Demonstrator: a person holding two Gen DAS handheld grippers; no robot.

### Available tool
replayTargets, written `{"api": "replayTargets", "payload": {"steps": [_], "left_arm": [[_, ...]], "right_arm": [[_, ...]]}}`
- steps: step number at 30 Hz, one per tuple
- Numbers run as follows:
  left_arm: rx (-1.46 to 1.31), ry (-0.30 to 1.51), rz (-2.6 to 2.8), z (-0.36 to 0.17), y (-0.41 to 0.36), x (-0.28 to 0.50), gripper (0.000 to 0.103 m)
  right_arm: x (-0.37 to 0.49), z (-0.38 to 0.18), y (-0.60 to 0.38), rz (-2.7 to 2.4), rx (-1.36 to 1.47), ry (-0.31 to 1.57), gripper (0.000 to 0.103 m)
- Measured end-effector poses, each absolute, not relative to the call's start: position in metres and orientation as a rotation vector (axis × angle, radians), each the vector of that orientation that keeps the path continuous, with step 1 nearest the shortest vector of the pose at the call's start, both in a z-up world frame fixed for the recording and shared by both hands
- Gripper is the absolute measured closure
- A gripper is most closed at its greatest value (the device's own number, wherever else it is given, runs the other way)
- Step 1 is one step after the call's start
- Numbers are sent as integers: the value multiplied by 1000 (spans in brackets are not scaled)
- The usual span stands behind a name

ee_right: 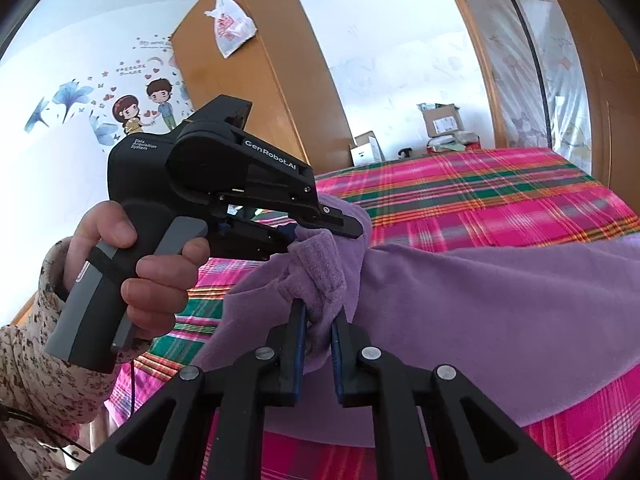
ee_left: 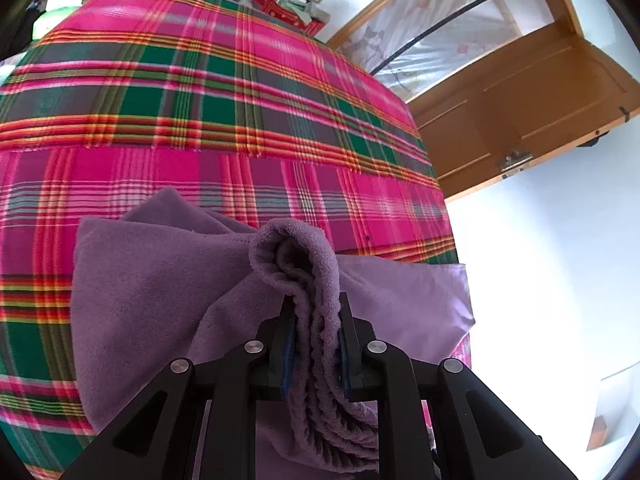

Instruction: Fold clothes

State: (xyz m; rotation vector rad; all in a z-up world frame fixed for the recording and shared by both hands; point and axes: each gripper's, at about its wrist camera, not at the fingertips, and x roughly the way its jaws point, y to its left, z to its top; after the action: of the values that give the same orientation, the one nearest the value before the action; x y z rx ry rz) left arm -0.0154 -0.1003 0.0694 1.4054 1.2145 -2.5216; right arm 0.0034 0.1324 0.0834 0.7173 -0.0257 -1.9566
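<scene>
A: Where is the purple fleece garment (ee_left: pixel 160 300) lying?

B: On the bed, over the pink-and-green plaid blanket (ee_left: pixel 200 100). In the left wrist view it sits at the near end of the bed, reaching the bed's right edge, with part of it lifted off the blanket.

A: And the left gripper (ee_left: pixel 316 320)?

B: Clamped on a bunched fold of the fleece. Several layers of the fabric pass between its pads and hang down towards the camera; the roll of cloth stands up just past the fingertips.

A: The right gripper (ee_right: pixel 320 316)?

B: It also pinches the fleece: a small thick tab of the cloth sticks up between its narrow jaws. From there the garment stretches off to the right across the blanket.

A: How close are the two?

B: Near. In the right wrist view the left gripper (ee_right: pixel 320 224) bites the same gathered bunch just above and behind the right one's tips. A hand (ee_right: pixel 136 264) in a floral sleeve (ee_right: pixel 36 360) holds its grey handle.

A: Around the bed?

B: A wooden wardrobe (ee_right: pixel 260 80) with a plastic bag (ee_right: pixel 230 26) hanging on it, cartoon wall stickers (ee_right: pixel 140 108), cardboard boxes (ee_right: pixel 440 120) past the far edge, and a wooden door (ee_left: pixel 520 120) to the right.
</scene>
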Motion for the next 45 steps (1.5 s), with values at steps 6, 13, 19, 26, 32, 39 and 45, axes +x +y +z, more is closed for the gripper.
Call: {"api": "replayTargets", "payload": {"steps": [6, 13, 19, 26, 32, 39, 45], "left_arm": [[1425, 1218, -2507, 62, -95, -26, 84], [1455, 1212, -2492, 55, -89, -33, 83], [1464, 1205, -2506, 57, -88, -32, 78], [1379, 1180, -2570, 74, -94, -10, 76], [1260, 1219, -2591, 86, -107, 25, 76], [1149, 1223, -2509, 76, -133, 76, 76], [1150, 1298, -2448, 57, -144, 100, 76]], "right_arm": [[-5, 71, 139, -1974, 760, -39, 91], [-17, 61, 145, -1976, 807, -57, 91], [-24, 51, 149, -1972, 858, -60, 89], [-25, 46, 149, -1958, 910, -55, 86], [-19, 47, 150, -1986, 919, -23, 79], [-23, 54, 159, -1988, 919, -46, 59], [-54, 54, 156, -1854, 1022, -191, 50]]}}
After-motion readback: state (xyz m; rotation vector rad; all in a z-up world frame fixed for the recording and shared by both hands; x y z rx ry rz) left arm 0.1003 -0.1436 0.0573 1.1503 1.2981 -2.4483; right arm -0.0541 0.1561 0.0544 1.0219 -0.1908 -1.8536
